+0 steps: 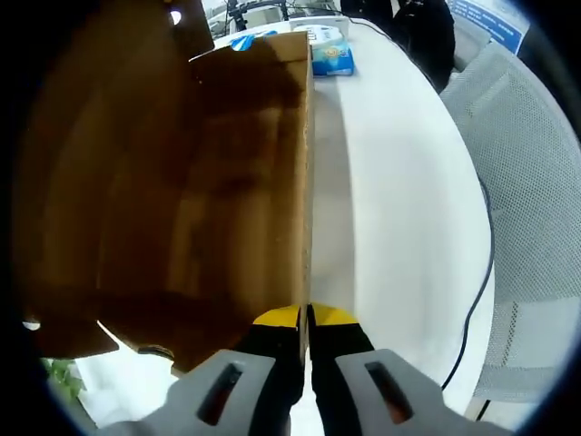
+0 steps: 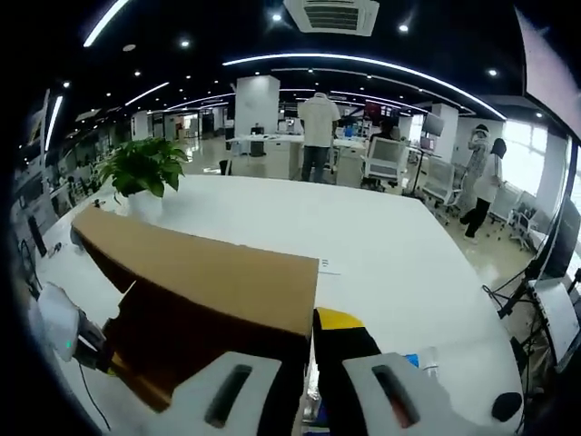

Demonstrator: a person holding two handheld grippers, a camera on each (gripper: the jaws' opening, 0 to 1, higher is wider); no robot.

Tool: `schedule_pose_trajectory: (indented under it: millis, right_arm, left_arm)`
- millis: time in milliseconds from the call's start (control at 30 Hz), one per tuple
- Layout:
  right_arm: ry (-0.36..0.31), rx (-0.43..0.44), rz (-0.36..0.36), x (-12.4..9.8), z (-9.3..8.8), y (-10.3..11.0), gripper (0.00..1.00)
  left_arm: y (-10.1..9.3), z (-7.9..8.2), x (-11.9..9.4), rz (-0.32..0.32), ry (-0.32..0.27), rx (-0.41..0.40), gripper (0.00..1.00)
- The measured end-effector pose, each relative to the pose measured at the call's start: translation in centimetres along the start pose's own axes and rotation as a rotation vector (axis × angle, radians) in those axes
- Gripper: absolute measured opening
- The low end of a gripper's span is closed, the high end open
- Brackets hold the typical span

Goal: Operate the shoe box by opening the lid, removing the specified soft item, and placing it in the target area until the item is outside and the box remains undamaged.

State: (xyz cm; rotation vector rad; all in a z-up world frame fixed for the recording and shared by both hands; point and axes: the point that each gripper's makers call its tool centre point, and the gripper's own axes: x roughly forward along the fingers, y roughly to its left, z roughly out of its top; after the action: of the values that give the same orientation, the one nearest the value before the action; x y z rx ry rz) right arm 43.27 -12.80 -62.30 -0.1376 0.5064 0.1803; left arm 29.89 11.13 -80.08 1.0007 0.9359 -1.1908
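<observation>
Nearest in the left gripper view, the left gripper (image 1: 304, 315) has its yellow-tipped jaws pressed together on the top edge of the box (image 1: 209, 209) wall, which runs away from the camera between them. The box is brown cardboard, standing open on the white table (image 1: 399, 200), its inside shadowed; whether anything lies in it cannot be told. A flap (image 1: 82, 327) hangs at its near left. Beyond the far end lies a small blue packet (image 1: 332, 57); a black cable (image 1: 481, 272) trails along the table's right edge, beside a grey mesh chair (image 1: 536, 182).

In the right gripper view, the right gripper (image 2: 309, 318) likewise grips a cardboard edge, jaws nearly closed on the raised lid (image 2: 209, 272). A potted plant (image 2: 143, 173) stands on the table (image 2: 381, 236) behind, and people (image 2: 318, 136) stand in the office farther back.
</observation>
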Motion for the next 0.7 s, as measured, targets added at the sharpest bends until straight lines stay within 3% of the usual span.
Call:
schedule_pose_trajectory:
  millis: [400, 700]
  right_arm:
    - [0.015, -0.014, 0.006, -0.5, -0.6, 0.2, 0.00]
    - [-0.033, -0.050, -0.002, -1.2, -1.1, 0.4, 0.00]
  left_arm:
    - [0.0, 0.0, 0.0, 0.004, -0.001, -0.005, 0.01]
    - [0.0, 0.0, 0.1, 0.015, -0.005, -0.006, 0.01]
